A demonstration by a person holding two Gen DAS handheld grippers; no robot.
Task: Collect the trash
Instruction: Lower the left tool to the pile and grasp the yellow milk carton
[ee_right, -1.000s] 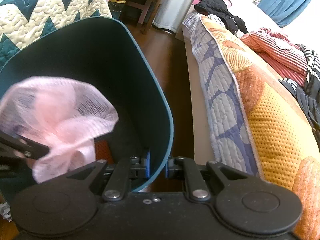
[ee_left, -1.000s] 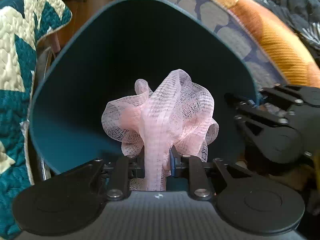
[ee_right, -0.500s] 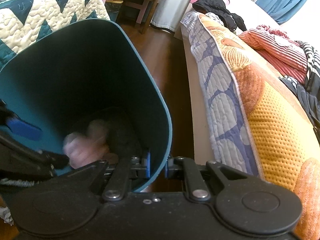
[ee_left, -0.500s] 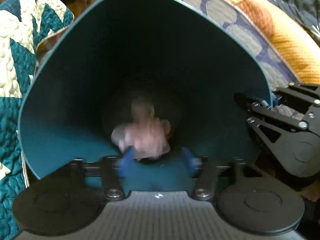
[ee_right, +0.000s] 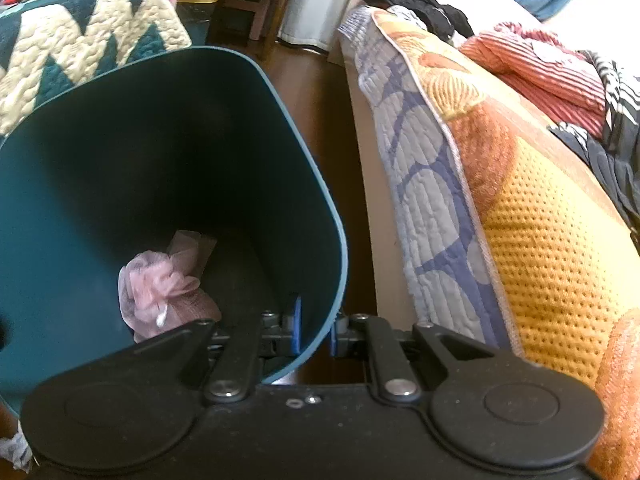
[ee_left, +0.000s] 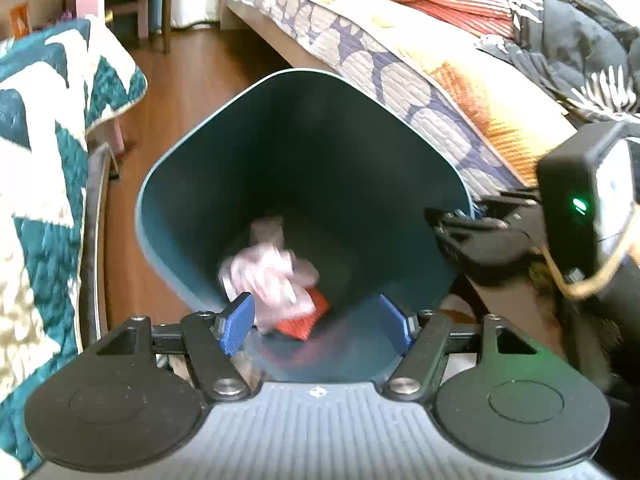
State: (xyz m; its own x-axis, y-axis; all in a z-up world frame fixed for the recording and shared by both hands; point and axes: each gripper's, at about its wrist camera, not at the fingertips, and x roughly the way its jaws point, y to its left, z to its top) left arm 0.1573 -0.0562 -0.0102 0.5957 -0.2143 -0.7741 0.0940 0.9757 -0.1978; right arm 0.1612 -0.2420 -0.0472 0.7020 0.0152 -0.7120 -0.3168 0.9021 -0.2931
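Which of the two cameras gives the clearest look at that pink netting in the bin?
The right wrist view: the pink netting lies sharp at the bottom of the bin. The left wrist view shows it only as a blur, over something red.

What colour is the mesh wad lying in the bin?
Pale pink mesh wad, clearest in the right wrist view.

My left gripper (ee_left: 316, 322) has black linkage arms, silver pivot screws, blue finger pads (ee_left: 236, 322) and a grey ribbed body with two round black discs. My right gripper (ee_right: 314, 326) matches, on a black speckled body.
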